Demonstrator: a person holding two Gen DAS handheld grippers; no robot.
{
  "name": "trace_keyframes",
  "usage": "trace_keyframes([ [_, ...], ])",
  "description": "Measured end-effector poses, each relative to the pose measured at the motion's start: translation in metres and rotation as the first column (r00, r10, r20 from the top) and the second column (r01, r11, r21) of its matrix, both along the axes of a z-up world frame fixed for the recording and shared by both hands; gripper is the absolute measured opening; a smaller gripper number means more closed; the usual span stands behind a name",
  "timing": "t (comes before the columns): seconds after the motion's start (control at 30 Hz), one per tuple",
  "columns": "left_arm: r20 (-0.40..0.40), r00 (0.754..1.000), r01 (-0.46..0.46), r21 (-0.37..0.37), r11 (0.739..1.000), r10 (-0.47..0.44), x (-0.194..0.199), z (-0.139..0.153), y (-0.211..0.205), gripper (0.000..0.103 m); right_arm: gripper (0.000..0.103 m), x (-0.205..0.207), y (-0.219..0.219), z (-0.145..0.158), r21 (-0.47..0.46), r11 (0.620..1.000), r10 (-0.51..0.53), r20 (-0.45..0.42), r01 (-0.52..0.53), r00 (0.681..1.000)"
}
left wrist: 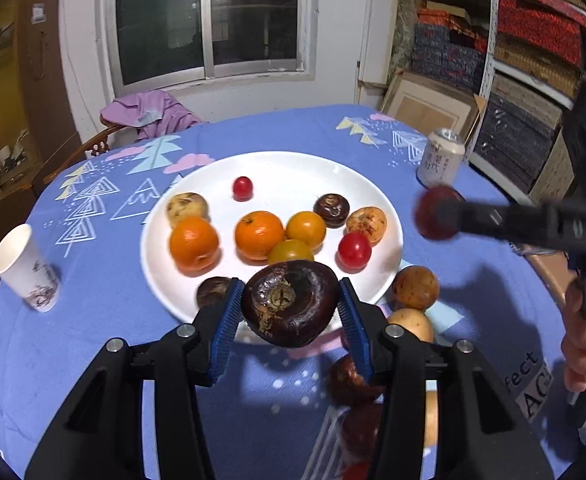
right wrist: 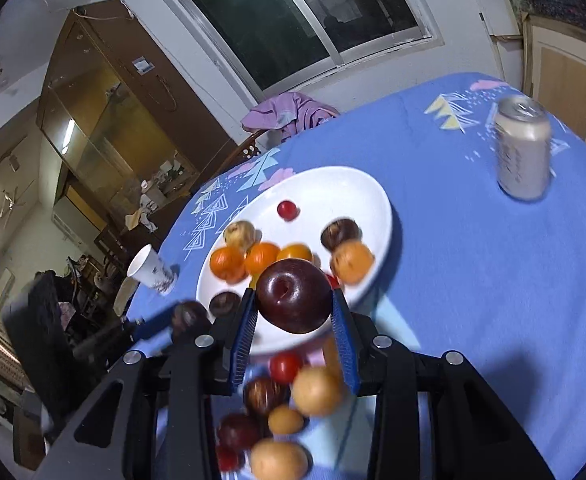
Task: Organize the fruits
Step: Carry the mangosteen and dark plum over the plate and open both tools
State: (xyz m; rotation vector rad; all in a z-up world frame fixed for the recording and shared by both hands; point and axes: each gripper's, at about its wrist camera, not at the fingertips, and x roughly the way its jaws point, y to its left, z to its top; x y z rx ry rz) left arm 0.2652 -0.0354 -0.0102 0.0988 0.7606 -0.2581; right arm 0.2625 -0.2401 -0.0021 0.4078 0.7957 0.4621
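Left hand-held gripper [left wrist: 291,308] clamps dark fruit [left wrist: 289,304], right hand-held gripper [right wrist: 293,316] clamps plum [right wrist: 293,296]

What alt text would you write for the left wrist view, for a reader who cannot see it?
The left gripper holds a dark brown water chestnut above the near rim of a white plate of oranges, tomatoes and other fruit on a blue tablecloth. At right, the right gripper carries a dark red fruit; a paper cup and a can stand nearby.
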Motion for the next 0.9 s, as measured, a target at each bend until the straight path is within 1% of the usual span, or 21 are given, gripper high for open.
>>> trace_keyframes([
  [0.17,-0.062,0.998,-0.004,0.009,1.0,0.004,0.023,-0.024,-0.008,0.047,0.038,0.059,0.03,-0.007,-0.073,0.997,-0.015,-0.044,0.012,0.999],
  [0.3,-0.074,0.997,-0.012,0.012,1.0,0.013,0.031,-0.033,-0.003,0.048,0.038,0.094,0.053,-0.021,-0.133,0.991,-0.028,-0.059,0.02,0.998],
  [0.37,-0.073,0.997,-0.001,0.005,1.0,0.002,0.032,-0.035,-0.002,0.05,0.04,0.105,0.062,-0.028,-0.15,0.989,-0.021,-0.068,0.011,0.997],
  [0.4,-0.067,0.998,0.003,0.008,1.0,-0.002,0.032,-0.035,-0.002,0.052,0.042,0.108,0.065,-0.031,-0.142,0.99,-0.01,-0.079,-0.002,0.997],
  [0.43,-0.061,0.998,0.007,0.006,1.0,-0.006,0.031,-0.035,-0.002,0.06,0.05,0.111,0.065,-0.033,-0.121,0.993,-0.004,-0.087,-0.006,0.996],
  [0.47,-0.056,0.998,0.01,0.001,1.0,-0.01,0.03,-0.034,-0.002,0.071,0.053,0.11,0.062,-0.033,-0.102,0.995,-0.015,-0.084,0.006,0.996],
  [0.53,-0.026,1.0,-0.004,-0.003,1.0,0.004,0.026,-0.03,0.002,0.078,0.054,0.104,0.053,-0.029,-0.06,0.998,-0.026,-0.071,0.022,0.997],
  [0.63,-0.009,1.0,-0.013,-0.026,1.0,0.013,0.02,-0.022,0.01,0.078,0.054,0.087,0.039,-0.018,-0.035,0.999,-0.03,-0.05,0.028,0.998],
  [0.7,-0.004,1.0,-0.027,-0.047,0.999,0.027,0.013,-0.017,0.018,0.078,0.056,0.065,0.026,-0.01,-0.027,0.999,-0.027,-0.036,0.026,0.999],
  [0.73,-0.001,0.999,-0.032,-0.05,0.998,0.032,0.008,-0.015,0.021,0.078,0.06,0.053,0.02,-0.007,-0.024,0.999,-0.025,-0.027,0.024,0.999],
  [0.8,0.002,0.999,-0.036,-0.05,0.998,0.036,-0.005,-0.013,0.028,0.078,0.063,0.021,0.003,-0.002,-0.01,0.999,-0.031,-0.001,0.031,1.0],
  [0.83,0.001,0.999,-0.035,-0.049,0.998,0.035,-0.013,-0.013,0.031,0.078,0.069,0.006,-0.007,-0.002,0.008,0.999,-0.039,0.009,0.038,0.999],
  [0.9,0.002,0.999,-0.035,-0.045,0.998,0.035,-0.033,-0.015,0.038,0.081,0.075,-0.025,-0.031,-0.007,0.076,0.995,-0.069,0.022,0.067,0.997],
])
